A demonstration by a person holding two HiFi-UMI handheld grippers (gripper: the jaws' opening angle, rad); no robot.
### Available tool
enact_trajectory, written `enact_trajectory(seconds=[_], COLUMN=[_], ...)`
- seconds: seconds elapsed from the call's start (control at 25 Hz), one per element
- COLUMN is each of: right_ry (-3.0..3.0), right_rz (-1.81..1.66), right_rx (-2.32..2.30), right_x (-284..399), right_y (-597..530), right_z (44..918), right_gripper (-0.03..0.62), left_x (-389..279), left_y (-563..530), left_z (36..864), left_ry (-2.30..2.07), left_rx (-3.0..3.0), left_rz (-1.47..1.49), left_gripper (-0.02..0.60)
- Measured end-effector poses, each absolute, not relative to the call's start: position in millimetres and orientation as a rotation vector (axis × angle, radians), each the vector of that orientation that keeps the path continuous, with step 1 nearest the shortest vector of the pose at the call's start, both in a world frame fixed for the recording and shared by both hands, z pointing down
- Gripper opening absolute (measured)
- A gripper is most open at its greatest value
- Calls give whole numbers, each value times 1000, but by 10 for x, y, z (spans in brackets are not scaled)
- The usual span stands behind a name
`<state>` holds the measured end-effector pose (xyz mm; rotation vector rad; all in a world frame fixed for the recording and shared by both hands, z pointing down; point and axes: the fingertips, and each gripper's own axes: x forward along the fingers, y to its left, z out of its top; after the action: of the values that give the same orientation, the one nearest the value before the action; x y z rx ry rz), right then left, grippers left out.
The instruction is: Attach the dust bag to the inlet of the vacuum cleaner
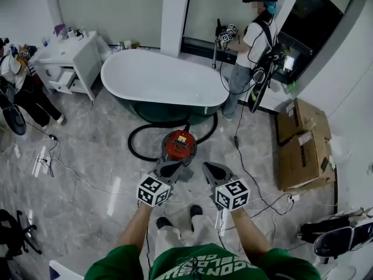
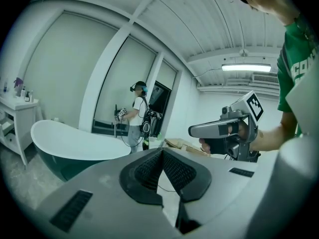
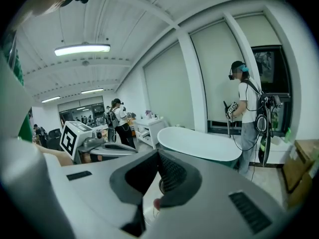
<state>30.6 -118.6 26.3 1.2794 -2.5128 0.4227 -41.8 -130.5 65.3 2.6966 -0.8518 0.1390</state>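
Vacuum cleaner partly behind left gripper

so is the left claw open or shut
Shut. In the left gripper view the left claw has its tips touching, and nothing is held between them.

Both forearms reach forward and down, out ahead of the person's feet. The left gripper and right gripper sit level and side by side, just apart, each marker cube facing up. Left gripper: jaws pressed together at the tips, nothing between them. Right gripper: the same, closed and empty.
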Motion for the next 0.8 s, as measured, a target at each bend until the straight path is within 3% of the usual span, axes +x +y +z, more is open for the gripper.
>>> enact_trajectory(seconds=[0.8], right_ry=[-2619], right_rz=[381], right_rx=[1237], right_x=[1562], right_y=[-1105], right_z=[-167], right_gripper=[8], left_x=[803], left_y=[-1075], left_z=[63], left_ry=[-1041], left_rx=[2648], left_rz=[142], left_gripper=[3])
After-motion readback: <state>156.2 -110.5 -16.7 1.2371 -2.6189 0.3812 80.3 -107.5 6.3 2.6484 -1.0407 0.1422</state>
